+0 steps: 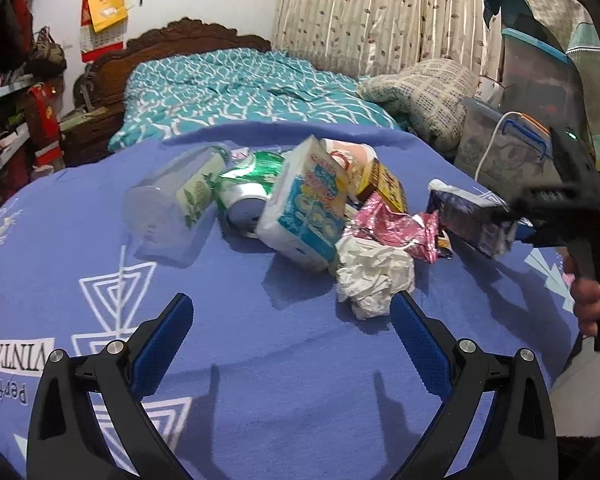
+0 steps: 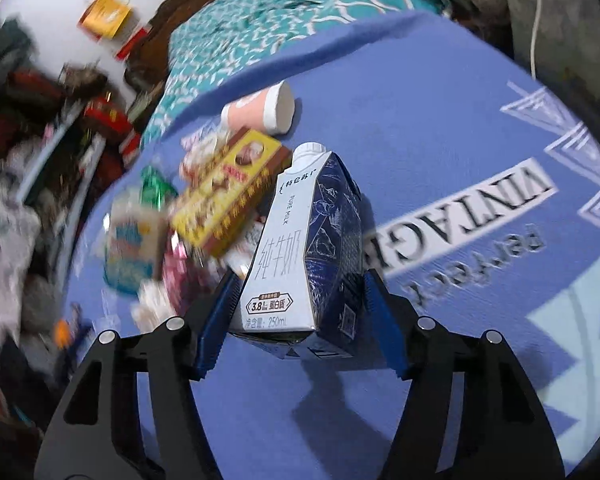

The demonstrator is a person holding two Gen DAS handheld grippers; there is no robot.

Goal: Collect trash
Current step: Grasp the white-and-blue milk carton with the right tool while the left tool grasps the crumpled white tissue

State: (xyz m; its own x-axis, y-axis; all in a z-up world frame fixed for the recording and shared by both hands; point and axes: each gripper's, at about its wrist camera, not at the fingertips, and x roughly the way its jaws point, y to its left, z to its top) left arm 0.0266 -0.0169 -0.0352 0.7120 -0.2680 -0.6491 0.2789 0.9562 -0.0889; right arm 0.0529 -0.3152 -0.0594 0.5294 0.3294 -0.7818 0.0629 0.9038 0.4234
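A pile of trash lies on a blue printed cloth [image 1: 260, 360]: a clear plastic cup [image 1: 172, 208], a green can [image 1: 248, 192], a tissue pack [image 1: 308, 208], a yellow-brown box [image 1: 386, 186], a pink wrapper [image 1: 392, 228] and crumpled white tissue [image 1: 374, 274]. My left gripper [image 1: 292, 322] is open and empty, just short of the white tissue. My right gripper [image 2: 298, 296] is shut on a blue and white milk carton [image 2: 300, 240] and holds it above the cloth at the pile's right side; the carton also shows in the left wrist view [image 1: 470, 218].
A bed with a teal cover [image 1: 236, 88] stands behind the cloth. Shelves of clutter [image 1: 12, 120] line the left wall. Plastic storage bins [image 1: 512, 136] and a white cable stand at the right. A pink paper cup [image 2: 260, 112] lies beyond the box.
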